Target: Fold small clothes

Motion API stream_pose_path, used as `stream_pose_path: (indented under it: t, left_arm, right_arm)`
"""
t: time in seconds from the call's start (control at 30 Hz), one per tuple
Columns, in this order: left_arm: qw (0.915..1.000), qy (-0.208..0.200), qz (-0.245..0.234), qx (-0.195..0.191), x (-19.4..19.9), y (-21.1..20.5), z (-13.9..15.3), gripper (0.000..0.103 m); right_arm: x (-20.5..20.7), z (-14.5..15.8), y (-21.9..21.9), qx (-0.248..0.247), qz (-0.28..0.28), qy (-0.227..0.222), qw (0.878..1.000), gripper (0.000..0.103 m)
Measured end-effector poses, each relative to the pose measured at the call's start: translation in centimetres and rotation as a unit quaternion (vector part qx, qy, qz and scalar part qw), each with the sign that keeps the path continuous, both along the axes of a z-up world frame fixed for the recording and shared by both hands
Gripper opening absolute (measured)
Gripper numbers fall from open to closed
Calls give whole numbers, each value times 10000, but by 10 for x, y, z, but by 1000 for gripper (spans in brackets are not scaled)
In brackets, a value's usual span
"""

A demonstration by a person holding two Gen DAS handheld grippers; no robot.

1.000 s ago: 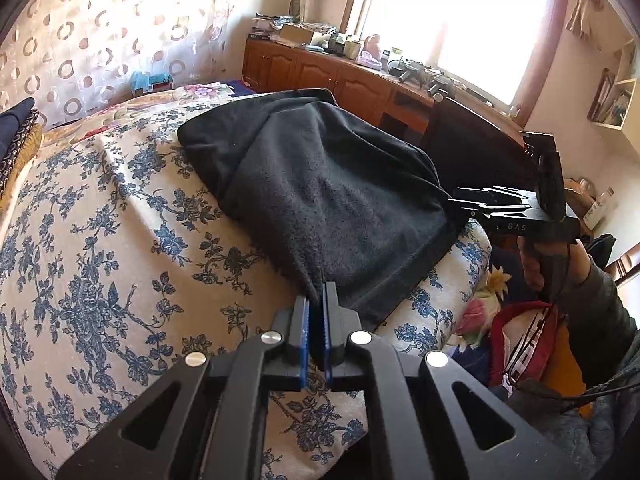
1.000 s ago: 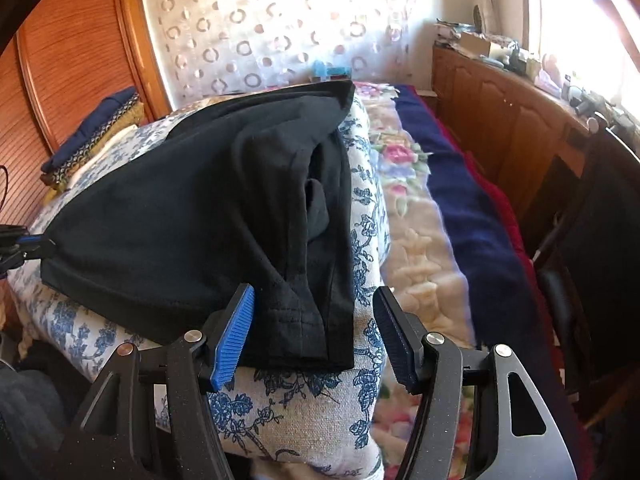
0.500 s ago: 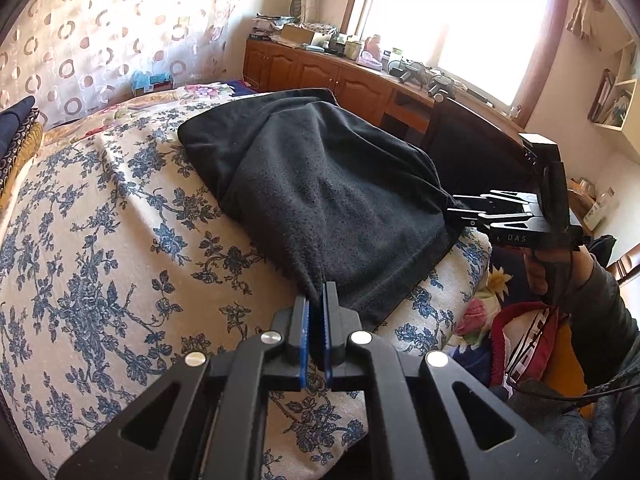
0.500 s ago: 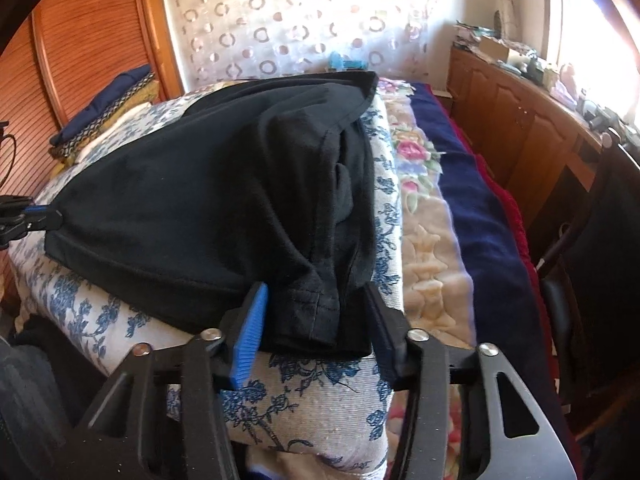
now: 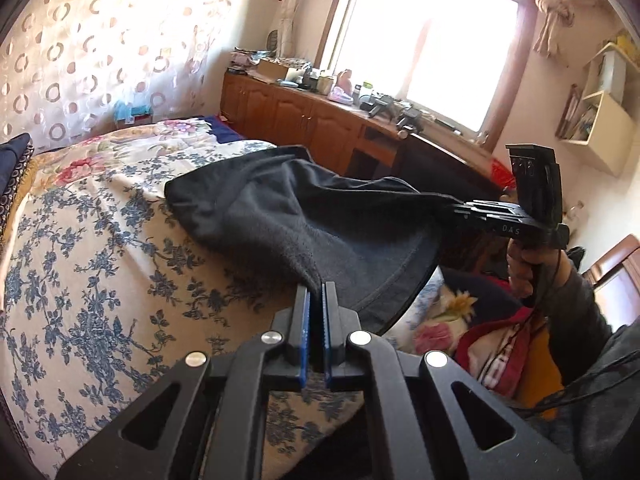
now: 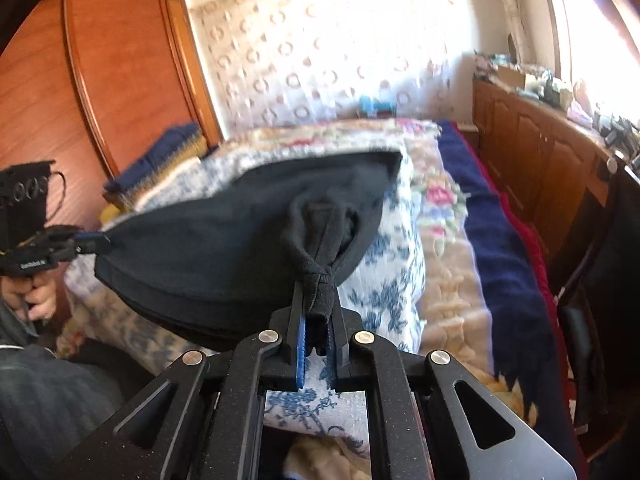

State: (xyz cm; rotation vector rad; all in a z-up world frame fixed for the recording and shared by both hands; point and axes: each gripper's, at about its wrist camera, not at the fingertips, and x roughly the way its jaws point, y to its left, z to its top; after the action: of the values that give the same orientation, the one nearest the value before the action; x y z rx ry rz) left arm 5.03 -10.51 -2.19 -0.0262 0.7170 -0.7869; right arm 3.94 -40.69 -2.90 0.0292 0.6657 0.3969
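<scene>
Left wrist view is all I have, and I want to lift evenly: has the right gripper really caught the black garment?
Observer: Yes. The right gripper is shut on a bunched roll of the black garment, several layers thick.
Operator: Any bedding caught with it?
Observer: No. Only black cloth sits between its pads; the blue-flowered bedspread shows free below them.
Operator: And my side, seen from there?
Observer: The left gripper pinches just the tip of the opposite corner, and the hem sags between the two grips.
</scene>
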Motion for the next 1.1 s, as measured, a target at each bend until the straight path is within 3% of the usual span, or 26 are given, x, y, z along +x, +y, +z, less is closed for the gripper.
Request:
stream_pose_path:
  t: [0.2,0.33,0.6,0.9,1.0,1.03,1.1]
  left_arm:
    - [9997,-70,205,-129,8,8,13,1]
    - [9986,-123,432,-281,37,15,25,2]
    - [9949,132,961,-282,145,15,24,3]
    - [9906,337,1321,-145,227,22,-8,12]
    - [9906,360,1315,-59,233,25,-15,25]
    - [9909,377,1292,-26,233,25,-17,27]
    - [9922,476,1156,-2,233,23,-22,31]
  right_arm:
    - [-2,26,2,273,57,-267,9993,5]
    - [14,39,4,312,52,-414,9986,5]
    - [112,53,7,347,-252,-377,9984,5]
    - [229,15,12,28,-455,106,9989,5]
    - [253,0,13,-130,-532,276,9981,6]
    - [258,-3,13,-187,-568,265,9979,7]
    - [262,-3,12,-381,-760,180,9962,25]
